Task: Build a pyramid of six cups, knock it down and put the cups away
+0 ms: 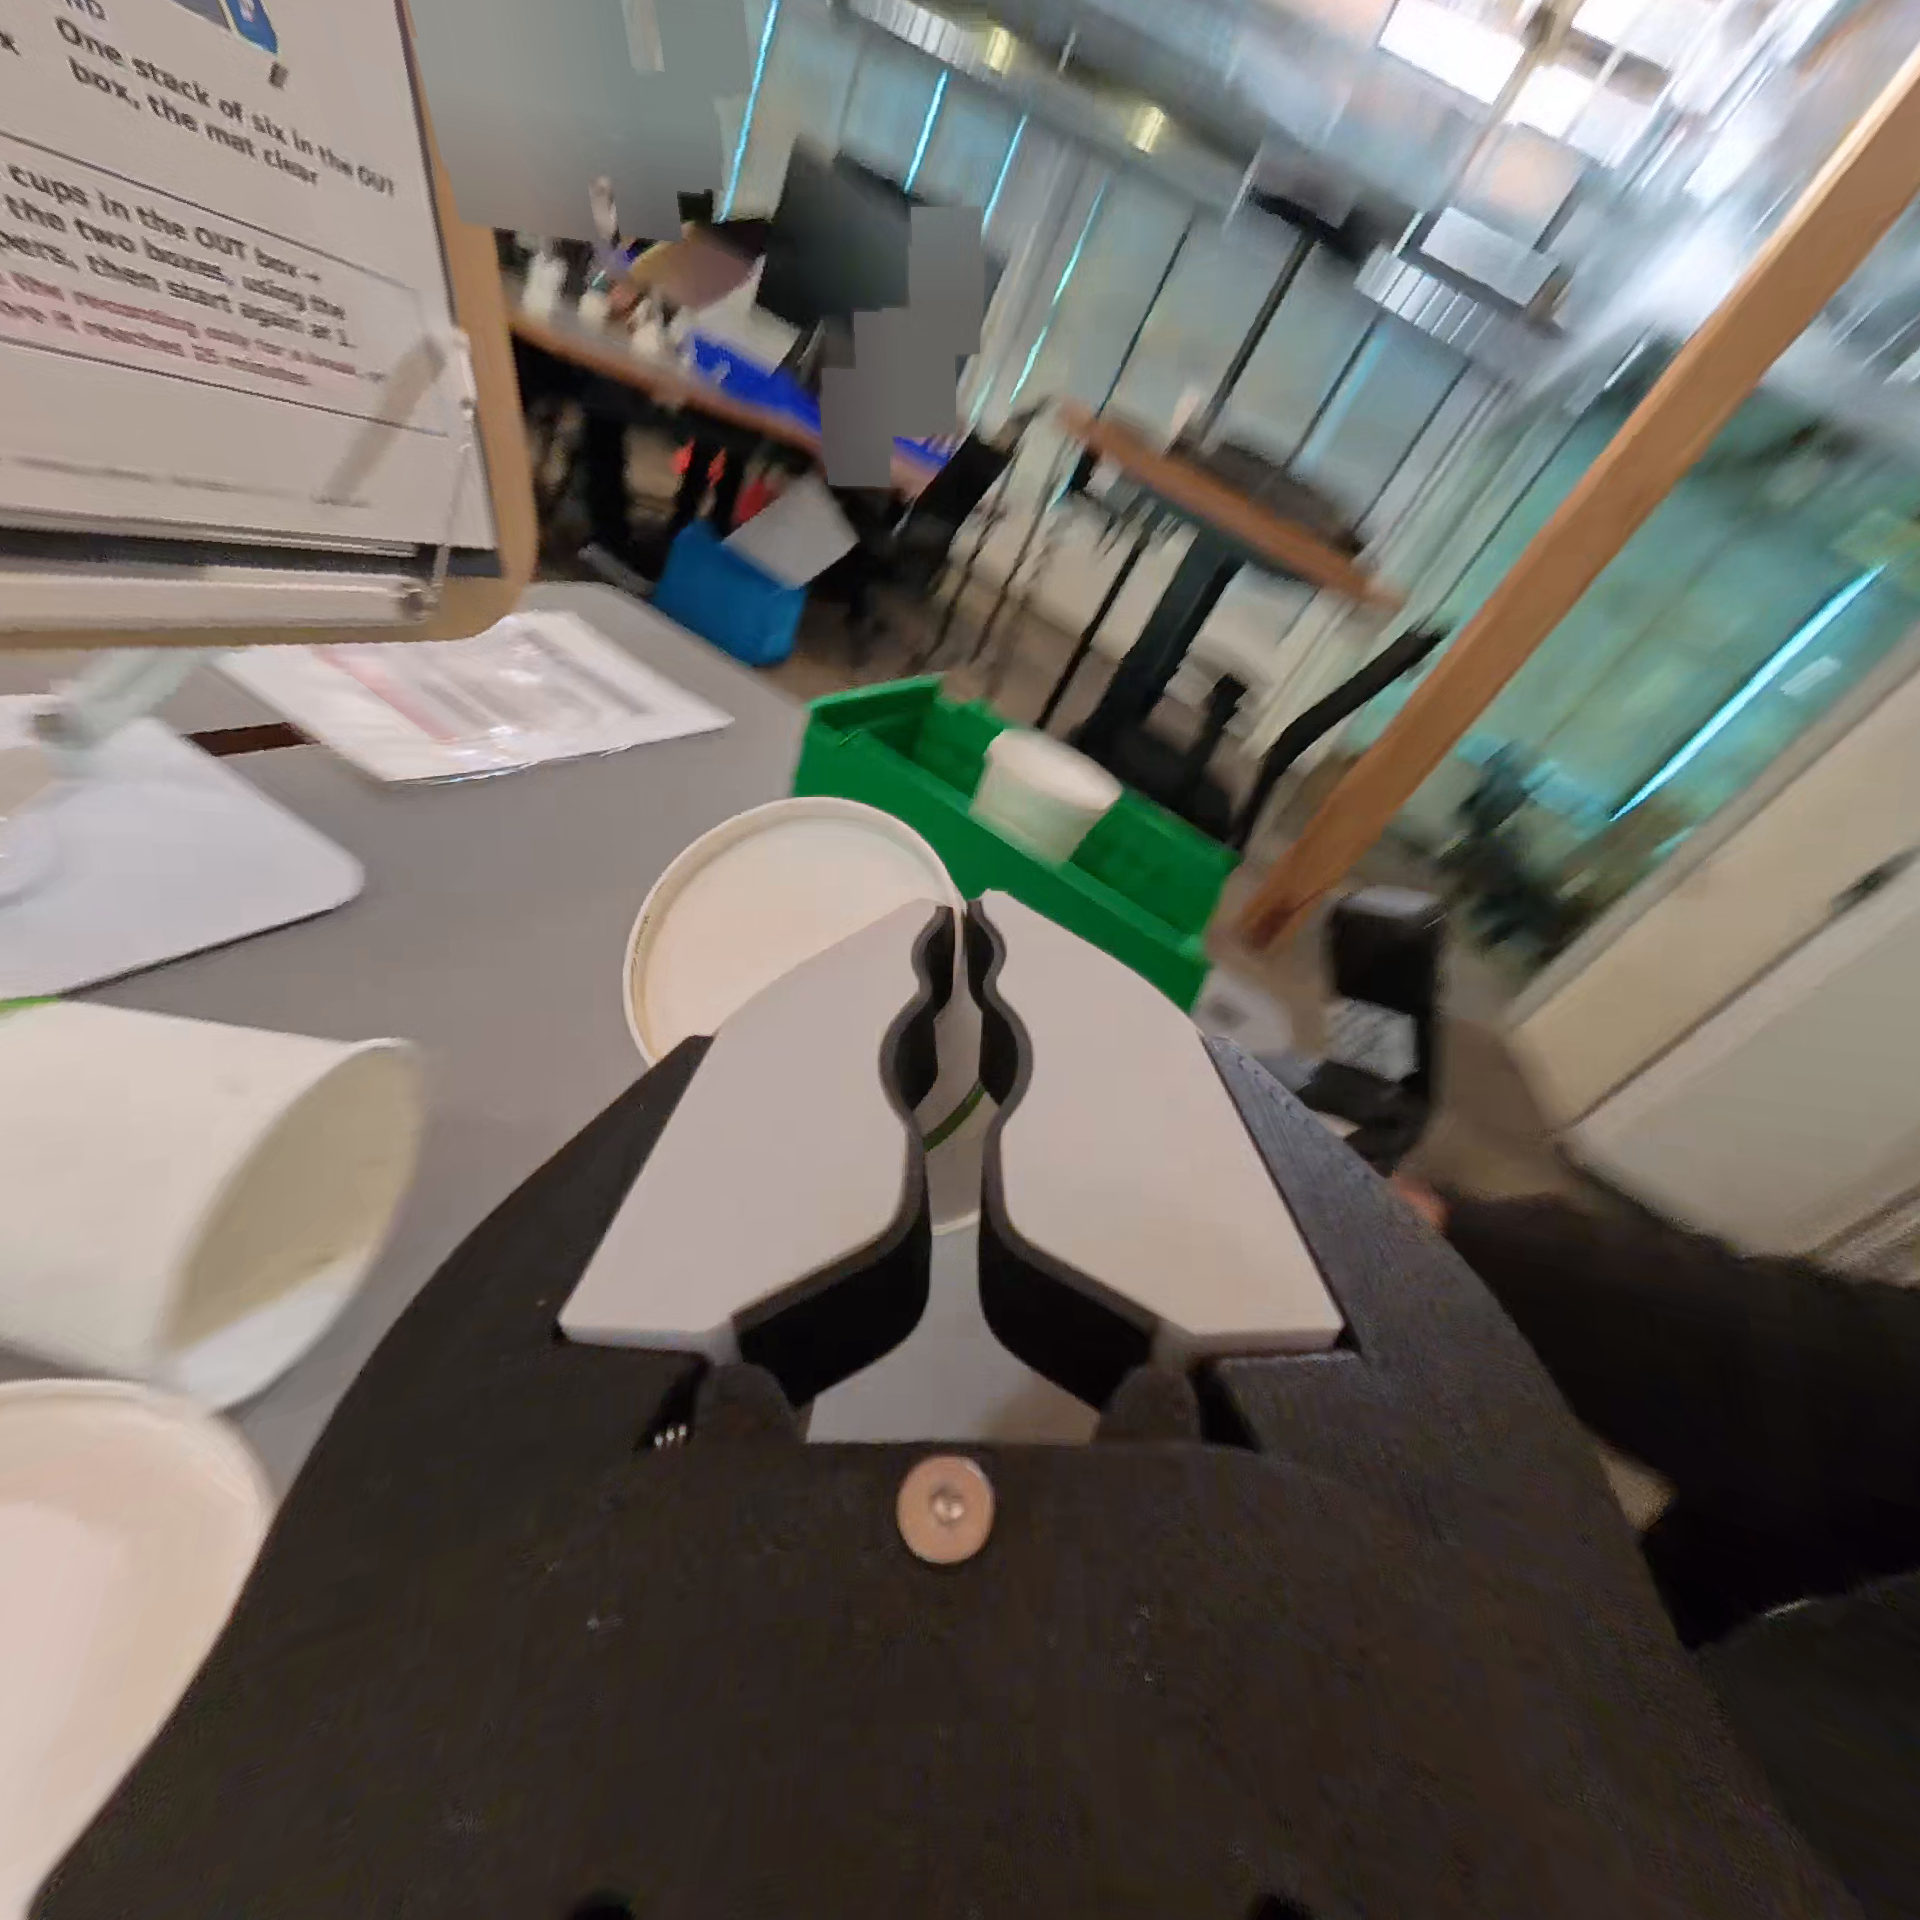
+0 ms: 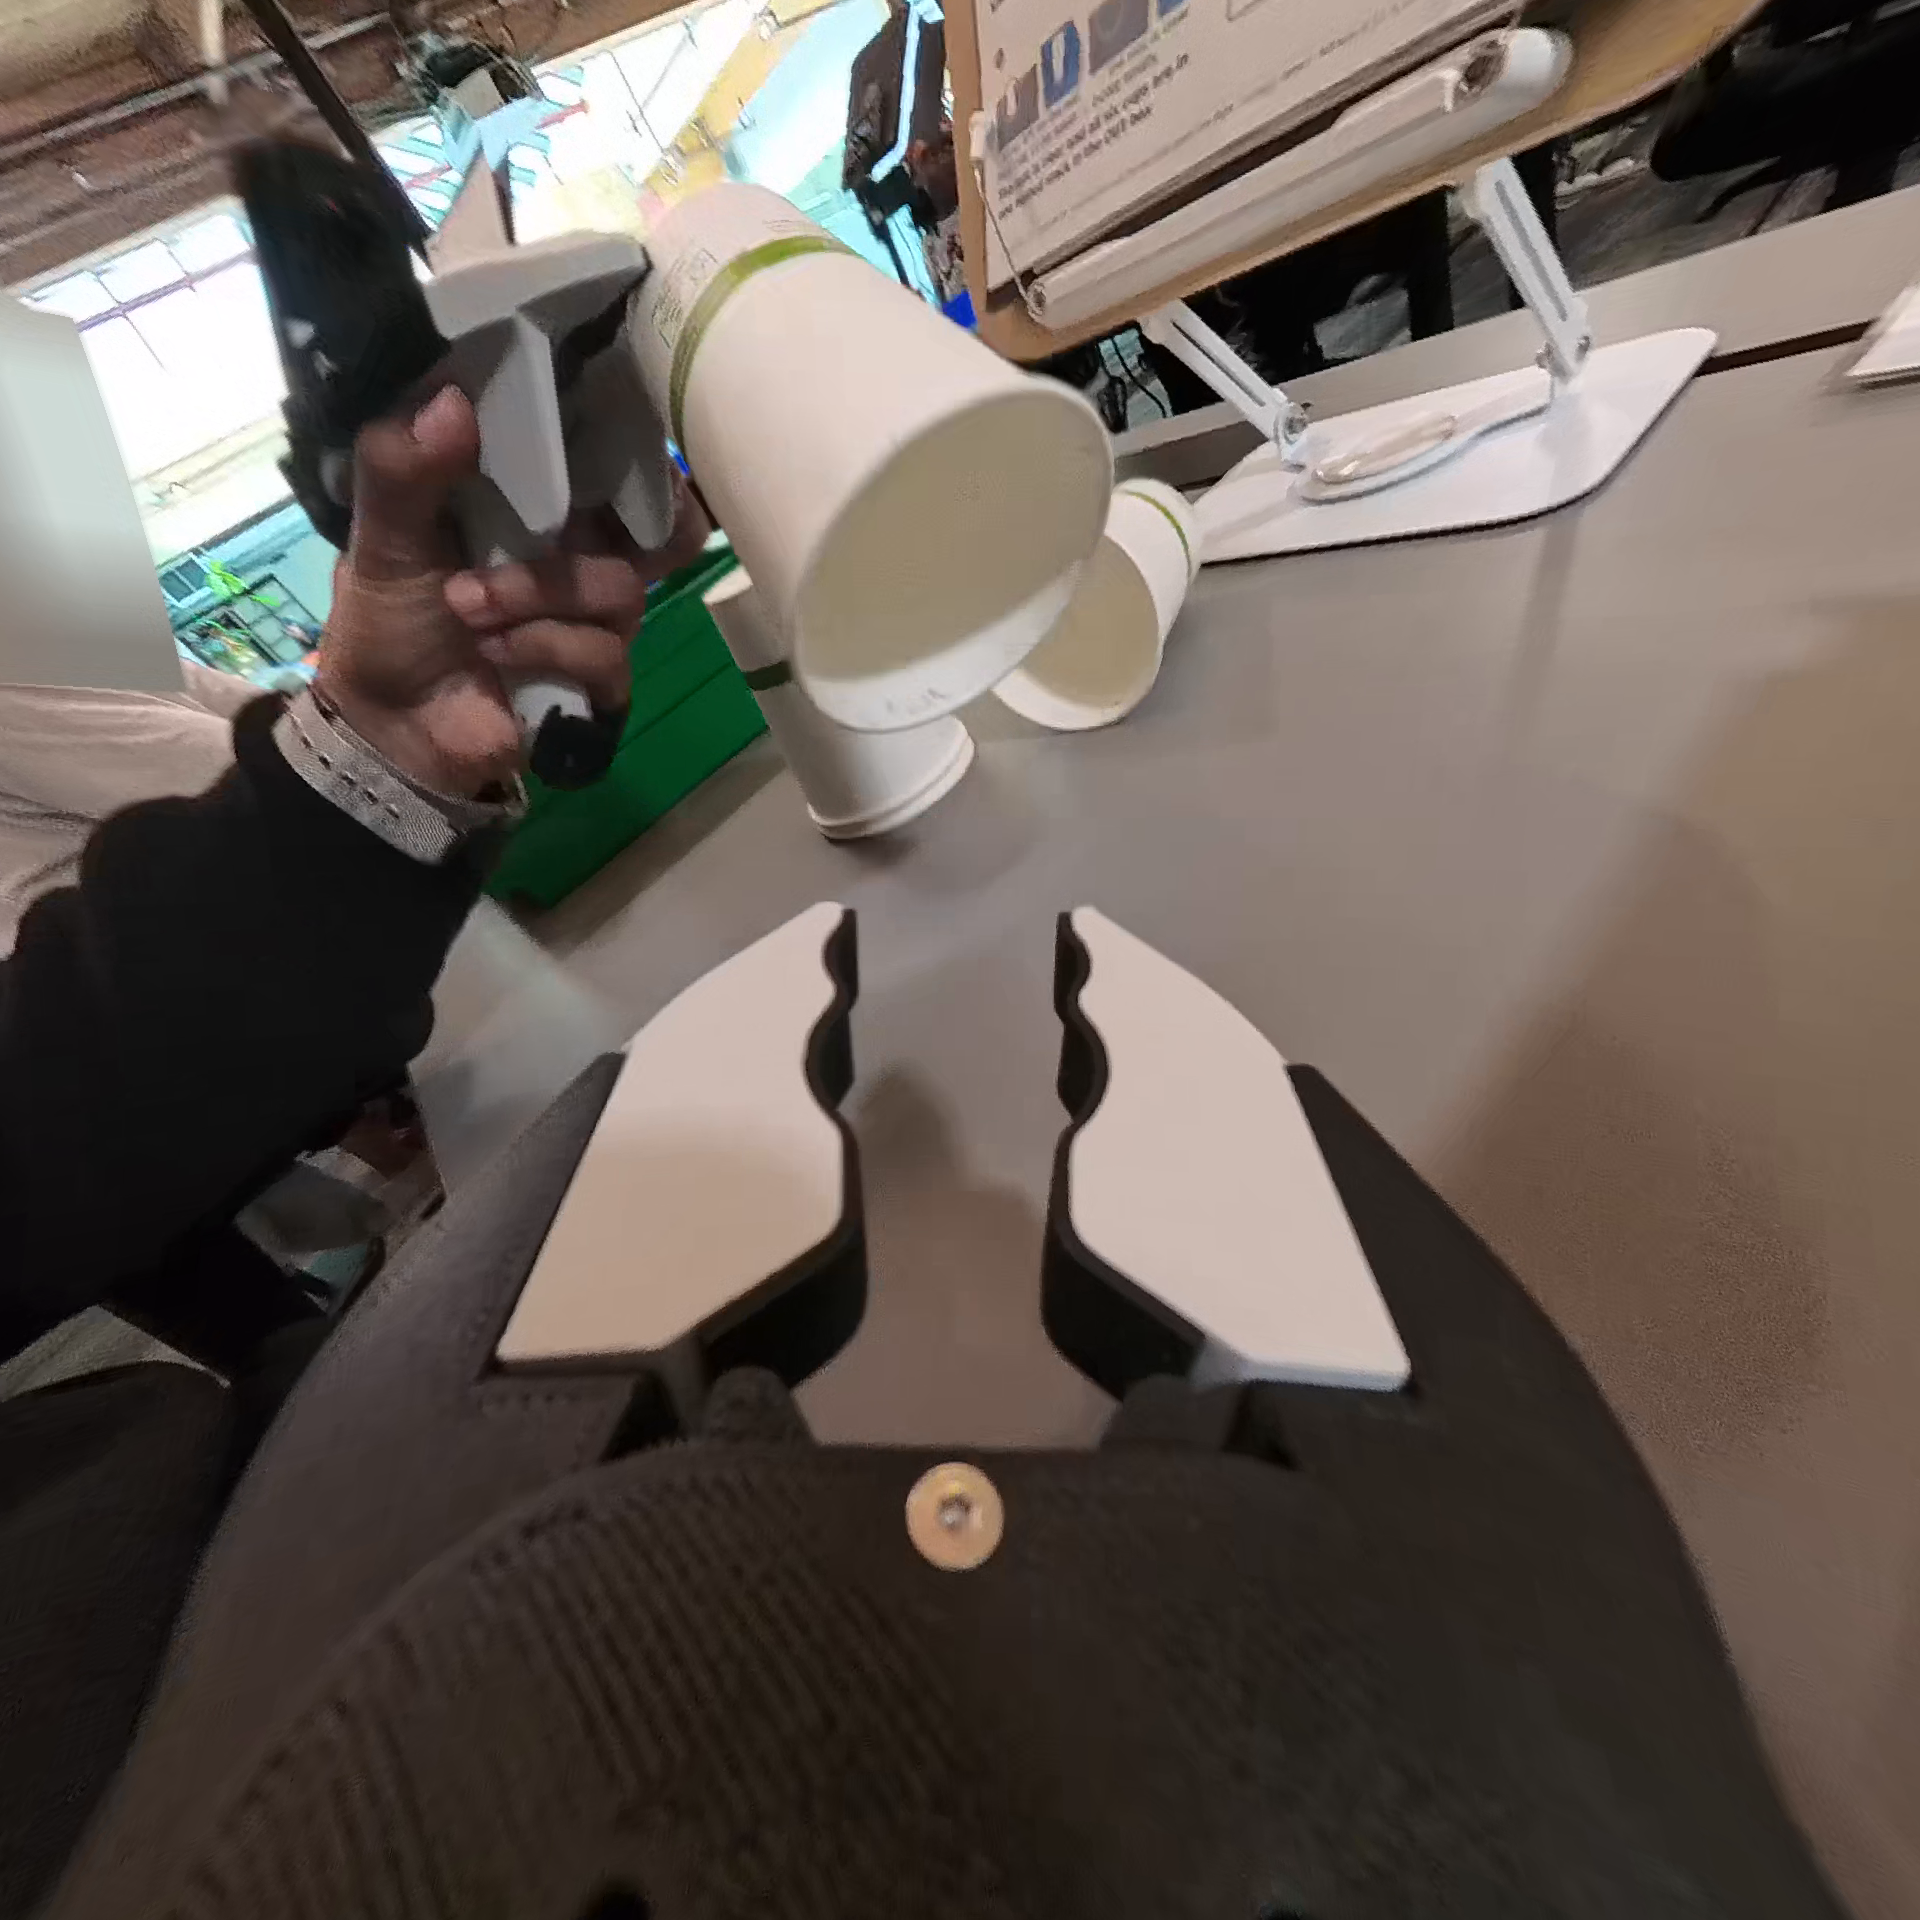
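Note:
My left gripper (image 1: 961, 925) is shut on a white paper cup with a green band (image 1: 790, 935), pinching its wall near the base. It holds the cup in the air, on its side. In the right wrist view the left gripper (image 2: 623, 364), in a person's hand, carries that cup (image 2: 883, 468) above the grey table (image 2: 1455, 935), with the cup's mouth facing the camera. My right gripper (image 2: 956, 925) is open and empty, low over the bare table, well short of the cups.
A cup (image 2: 1101, 634) lies on its side behind the held one, and another (image 2: 862, 748) rests rim-down. A green box (image 1: 1143, 883) at the table edge holds a white cup (image 1: 1044, 795). Two more cups (image 1: 208, 1174) sit at the left. A white stand (image 2: 1455, 436) holds a board with sheets.

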